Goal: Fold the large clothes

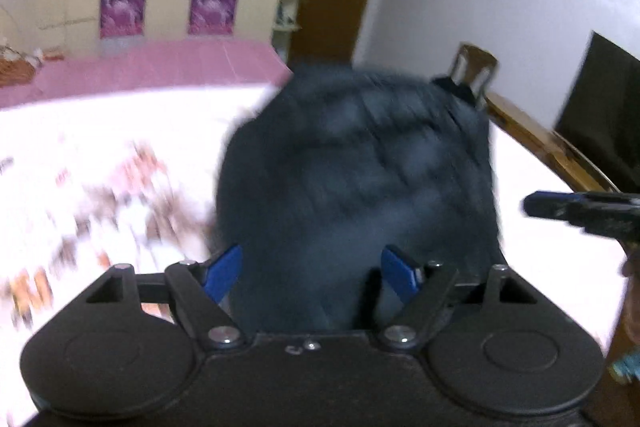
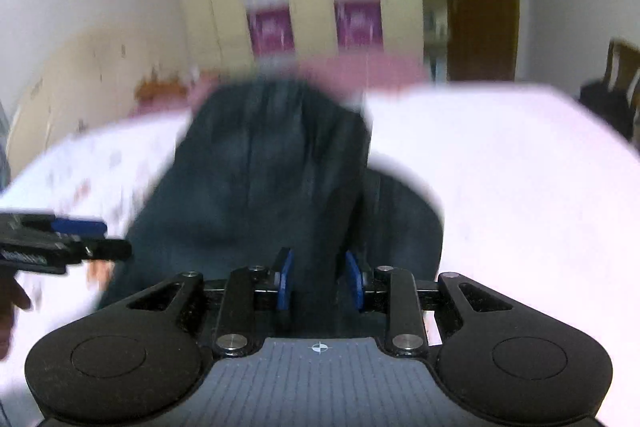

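While the dark navy fabric garment [image 2: 256,187] is lying bunched on the white bedsheet [image 2: 500,167], running toward twelve o'clock, the right gripper [image 2: 320,283] is clamping its near edge, the left gripper [image 1: 312,271] gaping around cloth.

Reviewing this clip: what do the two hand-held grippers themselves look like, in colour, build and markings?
Both match: black plastic bodies with two round disc-shaped lobes, black linkage arms on silver pivot screws, and blue fingers. The left hand-held gripper has a plain black top. The right hand-held gripper has a grey ribbed plate with a small white crosshair mark. No cables or sleeves show.
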Available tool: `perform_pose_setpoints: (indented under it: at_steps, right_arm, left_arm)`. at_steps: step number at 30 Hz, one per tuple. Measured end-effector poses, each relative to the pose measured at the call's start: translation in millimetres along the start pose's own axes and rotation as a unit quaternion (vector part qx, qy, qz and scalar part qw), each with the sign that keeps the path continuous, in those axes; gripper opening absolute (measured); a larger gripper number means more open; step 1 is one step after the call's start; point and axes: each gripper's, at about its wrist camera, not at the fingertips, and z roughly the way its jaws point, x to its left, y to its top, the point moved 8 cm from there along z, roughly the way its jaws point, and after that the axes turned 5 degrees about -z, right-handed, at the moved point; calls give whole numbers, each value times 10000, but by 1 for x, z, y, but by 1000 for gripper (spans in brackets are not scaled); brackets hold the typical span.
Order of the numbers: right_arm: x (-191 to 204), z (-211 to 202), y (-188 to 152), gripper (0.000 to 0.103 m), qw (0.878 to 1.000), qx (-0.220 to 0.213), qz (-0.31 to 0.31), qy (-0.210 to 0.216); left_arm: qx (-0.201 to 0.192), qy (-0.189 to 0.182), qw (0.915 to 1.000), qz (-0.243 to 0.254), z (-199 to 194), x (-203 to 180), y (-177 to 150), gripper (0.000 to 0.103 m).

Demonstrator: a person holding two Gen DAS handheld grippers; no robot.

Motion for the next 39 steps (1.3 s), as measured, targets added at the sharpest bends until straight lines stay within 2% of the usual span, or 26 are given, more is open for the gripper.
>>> perform_pose_setpoints:
  at_steps: [4, 6, 8, 10, 13, 16, 19, 25, 29, 31, 34, 36, 39]
  right_arm:
    - [13, 33, 52, 29, 9984, -204, -516, -72]
    - [19, 49, 69, 29, 9972, -227, -703, -107]
    - [23, 71, 80, 29, 9966, -165, -810, -64]
    - [24, 104, 75, 29, 9950, 173, -968, -185]
    - [6, 151, 49, 29, 9926, 921, -748, -265]
    - [-14, 179, 20, 29, 9875, 1509, -401, -225]
    - [-28, 192, 7, 28, 9859, 1670, -126, -69]
    - [-37, 209, -8, 28, 9856, 1669, 238, 157]
    - [-40, 204, -16, 27, 9885, 1439, 434, 144]
    - [-39, 201, -19, 27, 9889, 1405, 458, 116]
    - [-35, 196, -15, 28, 9869, 1590, 237, 114]
    - [-32, 182, -5, 28, 9871, 1601, 45, 46]
    - [-26, 148, 15, 28, 9925, 1219, -52, 29]
  left_arm:
    - [-253, 177, 9995, 14, 31, 10, 52, 73]
    - [-224, 102, 9996, -167, 52, 13, 71, 71]
    - [-134, -139, 9997, -150, 71, 3, 82, 70]
    - [144, -316, 9994, 35, 98, -16, 86, 70]
    - [532, -113, 9978, 384, 136, -34, 78, 71]
    - [940, 73, 9930, 708, 165, -45, 62, 72]
    - [1129, 88, 9915, 642, 176, -38, 54, 73]
    - [1068, 253, 9932, 396, 189, -25, 41, 74]
    - [926, 383, 9943, 360, 191, -26, 37, 74]
    - [986, 407, 9935, 388, 193, -26, 37, 73]
    - [1142, 358, 9919, 420, 193, -25, 38, 75]
    - [1254, 287, 9907, 434, 185, -27, 42, 76]
    - [1013, 149, 9938, 430, 142, -25, 53, 81]
